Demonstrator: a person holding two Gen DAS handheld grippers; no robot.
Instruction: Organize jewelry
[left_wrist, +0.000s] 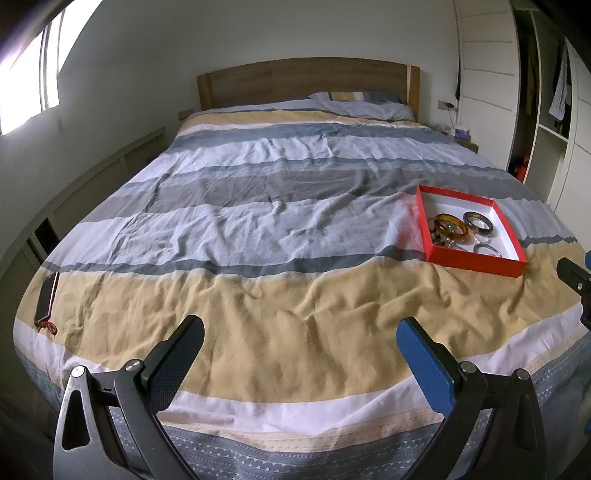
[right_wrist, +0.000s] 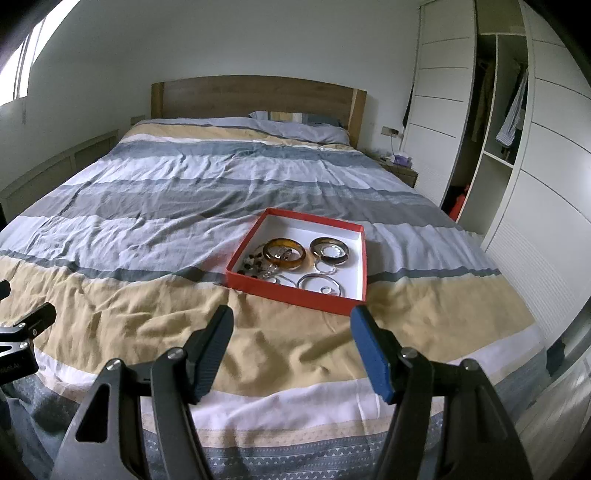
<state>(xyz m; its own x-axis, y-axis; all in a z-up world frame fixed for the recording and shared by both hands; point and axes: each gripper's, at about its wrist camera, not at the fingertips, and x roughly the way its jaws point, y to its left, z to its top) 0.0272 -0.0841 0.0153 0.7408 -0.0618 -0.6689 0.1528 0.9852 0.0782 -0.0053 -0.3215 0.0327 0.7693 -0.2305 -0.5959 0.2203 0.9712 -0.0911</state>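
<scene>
A red box (right_wrist: 295, 293) with a white inside lies on the striped bed cover, also in the left wrist view (left_wrist: 476, 262) at the right. It holds an amber bangle (right_wrist: 284, 252), a dark bangle (right_wrist: 328, 250), thin silver bangles (right_wrist: 318, 284) and a beaded piece (right_wrist: 251, 264). My right gripper (right_wrist: 291, 321) is open and empty, just short of the box's near edge. My left gripper (left_wrist: 300, 332) is open and empty over the tan stripe, well left of the box. Part of the right gripper (left_wrist: 574, 277) shows at the left wrist view's right edge.
A dark phone (left_wrist: 47, 297) lies at the bed's left near corner. The bed (left_wrist: 258, 192) has a wooden headboard (left_wrist: 306, 79) and pillows (left_wrist: 362, 103). A white wardrobe (right_wrist: 517, 166) stands on the right, a nightstand (right_wrist: 402, 170) beside the bed head.
</scene>
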